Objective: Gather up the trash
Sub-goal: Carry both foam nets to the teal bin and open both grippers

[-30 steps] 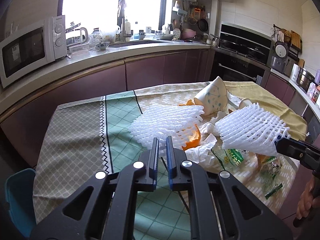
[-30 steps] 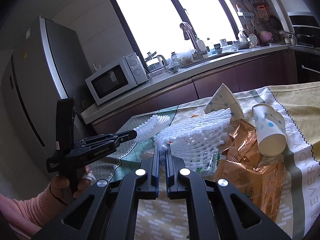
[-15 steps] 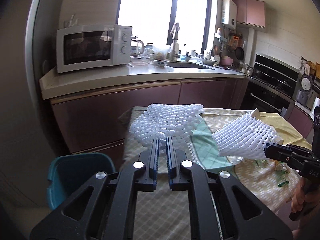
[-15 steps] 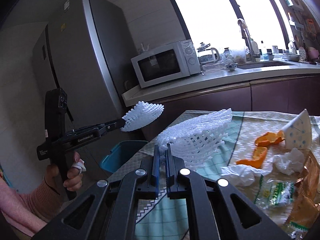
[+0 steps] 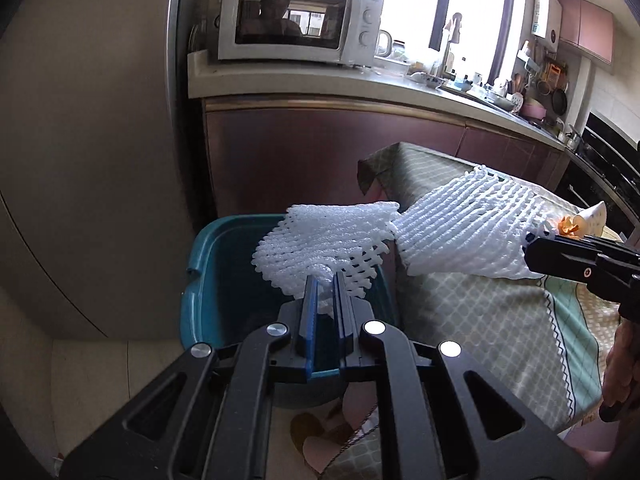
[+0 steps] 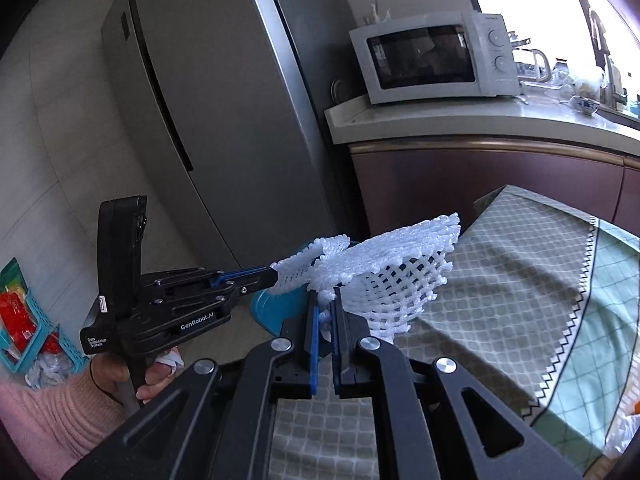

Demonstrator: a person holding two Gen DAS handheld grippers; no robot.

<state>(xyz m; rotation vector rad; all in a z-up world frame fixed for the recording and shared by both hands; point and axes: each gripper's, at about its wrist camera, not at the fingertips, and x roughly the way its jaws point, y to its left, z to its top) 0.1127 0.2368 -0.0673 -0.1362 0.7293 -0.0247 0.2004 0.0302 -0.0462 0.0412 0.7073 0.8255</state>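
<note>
While both foam nets are clamped, I'd line up w/ the teal bin (image 5: 208,256) before letting go. My left claw (image 5: 326,292) pinches the first foam net (image 5: 320,240), lower centre of the left view, hanging over the bin's mouth. My right claw (image 6: 325,308) grips the second foam net (image 6: 400,264), mid-frame in its view, at the surface (image 6: 500,280) edge, bin mostly hidden below. Foam's light: release low, over the opening, 1 at a time.
</note>
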